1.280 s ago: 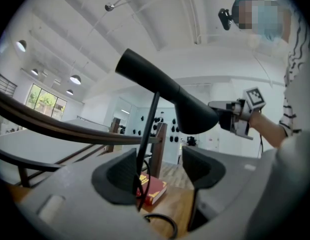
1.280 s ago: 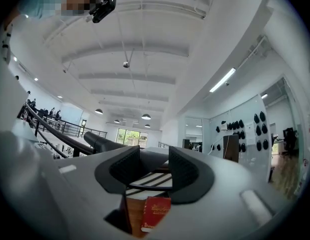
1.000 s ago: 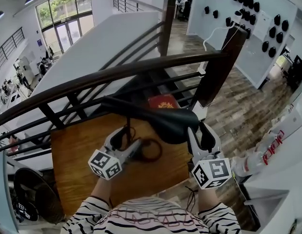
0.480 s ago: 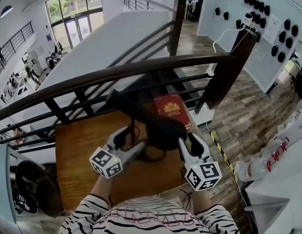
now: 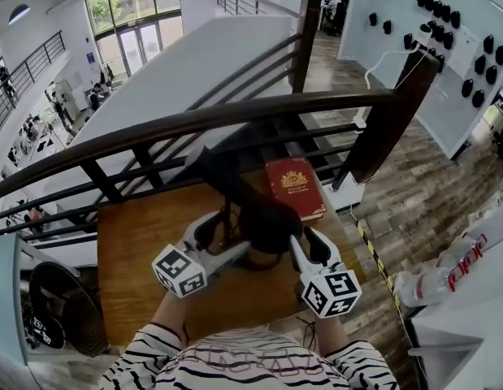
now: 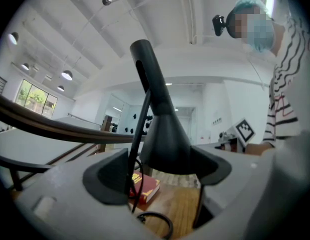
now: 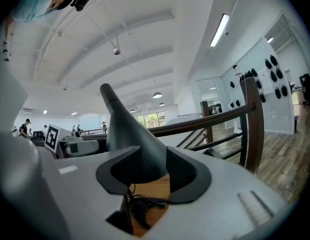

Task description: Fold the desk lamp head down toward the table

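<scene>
The black desk lamp head (image 5: 267, 218) is tilted low over the wooden table (image 5: 137, 250), and its arm (image 5: 214, 169) slopes up to the left. My right gripper (image 5: 304, 236) grips the cone of the lamp head (image 7: 129, 139) between its pads, jaws still closing on it. My left gripper (image 5: 221, 222) is beside it, jaws opening wide. The thin lamp stem (image 6: 137, 139) passes between them close to the left pad, without being squeezed. A black cable coil (image 7: 139, 204) lies on the table under the head.
A red book (image 5: 294, 187) lies at the table's far right corner. A dark wooden railing (image 5: 194, 120) runs right behind the table, with a drop to a lower floor beyond. A black fan (image 5: 56, 307) stands at the lower left.
The lamp head has swung down toward the table with my right gripper on it. My left gripper stayed in place and its jaws spread wider.
</scene>
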`<state>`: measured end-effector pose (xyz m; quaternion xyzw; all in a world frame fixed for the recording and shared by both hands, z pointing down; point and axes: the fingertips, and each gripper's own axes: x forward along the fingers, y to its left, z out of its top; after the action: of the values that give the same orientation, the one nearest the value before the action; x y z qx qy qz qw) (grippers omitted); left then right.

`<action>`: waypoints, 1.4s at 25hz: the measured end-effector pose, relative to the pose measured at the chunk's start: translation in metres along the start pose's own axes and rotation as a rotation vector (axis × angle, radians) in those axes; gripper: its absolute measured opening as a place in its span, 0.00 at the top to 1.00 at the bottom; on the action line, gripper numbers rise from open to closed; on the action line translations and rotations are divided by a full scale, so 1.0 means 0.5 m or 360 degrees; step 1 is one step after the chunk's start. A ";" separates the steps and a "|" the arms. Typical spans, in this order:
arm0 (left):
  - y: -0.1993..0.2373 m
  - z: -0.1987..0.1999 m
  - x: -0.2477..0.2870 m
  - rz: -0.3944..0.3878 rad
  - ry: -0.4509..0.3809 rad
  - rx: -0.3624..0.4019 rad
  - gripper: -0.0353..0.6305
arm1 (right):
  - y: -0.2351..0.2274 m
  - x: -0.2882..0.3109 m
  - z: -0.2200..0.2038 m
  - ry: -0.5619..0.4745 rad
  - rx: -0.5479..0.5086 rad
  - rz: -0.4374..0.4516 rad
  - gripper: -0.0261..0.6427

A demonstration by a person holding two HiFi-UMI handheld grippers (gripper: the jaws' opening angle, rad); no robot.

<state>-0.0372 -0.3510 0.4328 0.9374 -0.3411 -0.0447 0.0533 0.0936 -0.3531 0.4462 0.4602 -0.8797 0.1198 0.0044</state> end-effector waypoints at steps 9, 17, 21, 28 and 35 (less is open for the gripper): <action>0.001 0.000 0.001 0.0029 -0.0001 0.0000 0.37 | 0.014 0.014 -0.015 0.0016 0.0029 0.0029 0.79; 0.001 -0.006 -0.007 0.0097 0.0033 0.0045 0.37 | 0.015 0.010 -0.014 0.0007 0.0044 0.0010 0.78; 0.003 -0.001 -0.019 0.0143 0.0031 0.0082 0.37 | 0.019 0.005 -0.014 0.0013 0.0051 0.0001 0.76; -0.006 0.002 -0.052 0.0166 0.0024 0.0102 0.38 | 0.051 -0.018 -0.020 -0.0008 0.0061 -0.0030 0.75; -0.030 -0.002 -0.096 0.0149 0.0044 0.0090 0.46 | 0.105 -0.049 -0.033 0.0002 0.0083 -0.0048 0.75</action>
<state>-0.0642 -0.3088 0.4340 0.9222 -0.3849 -0.0195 0.0336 0.0636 -0.3011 0.4483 0.4732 -0.8693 0.1428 -0.0052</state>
